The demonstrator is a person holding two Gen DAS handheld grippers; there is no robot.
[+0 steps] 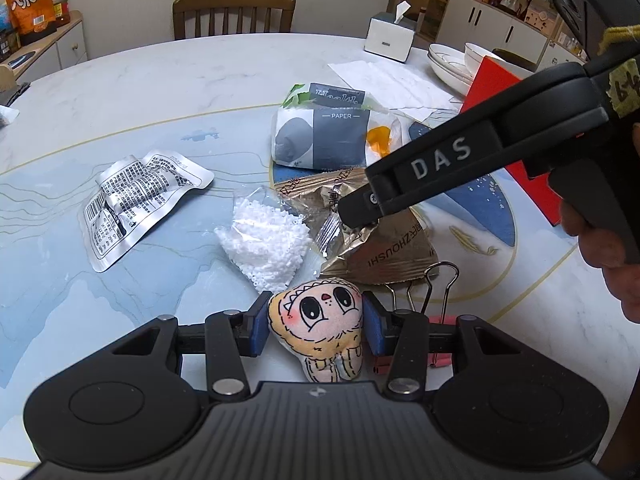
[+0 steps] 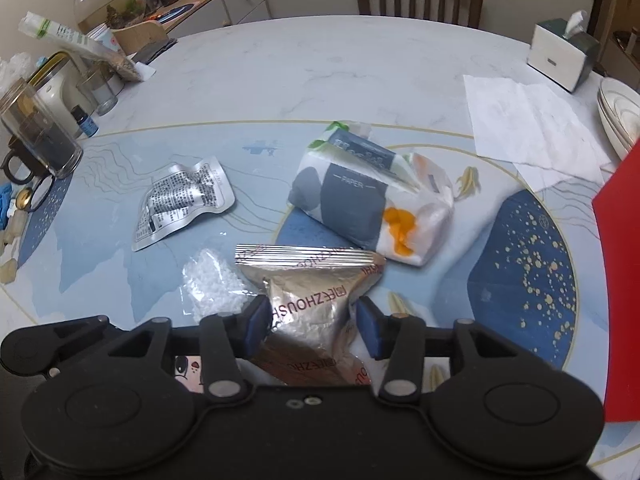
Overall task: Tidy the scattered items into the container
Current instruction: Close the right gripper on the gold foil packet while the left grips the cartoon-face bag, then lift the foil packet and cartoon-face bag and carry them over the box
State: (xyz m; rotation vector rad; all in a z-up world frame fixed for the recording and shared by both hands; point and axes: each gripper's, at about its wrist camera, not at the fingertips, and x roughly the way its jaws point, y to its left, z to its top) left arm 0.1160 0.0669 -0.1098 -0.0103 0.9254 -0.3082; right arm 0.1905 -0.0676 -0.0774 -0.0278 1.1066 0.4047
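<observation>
The left gripper [image 1: 316,328] is clenched on a small plush doll [image 1: 320,332], both blue pads pressed against the sides of its head, low over the table [image 1: 160,80] near its front edge. Just behind the doll, binder clips [image 1: 424,284] and a pink item are seen lying on the table.

The right gripper [image 2: 312,326] is set around a gold foil packet [image 2: 312,300], tilted steeply downward. The left pad is seen touching the foil; a slim gap shows at the right pad, so the jaws count as released, not gripping. In the left wrist view the fingertips are seen at the crumpled top of the packet.

A clear bag of white beads [image 1: 264,236] is lying just left of the packet, touching it. A silver pouch [image 1: 140,204] is found farther left, apart. A tissue pack [image 2: 360,196] is resting behind the packet, toward the table's middle. A red container [image 2: 624,280] is visible at the right edge, with stacked bowls [image 1: 452,64] and a tissue box [image 2: 560,56] at the far right corner.
</observation>
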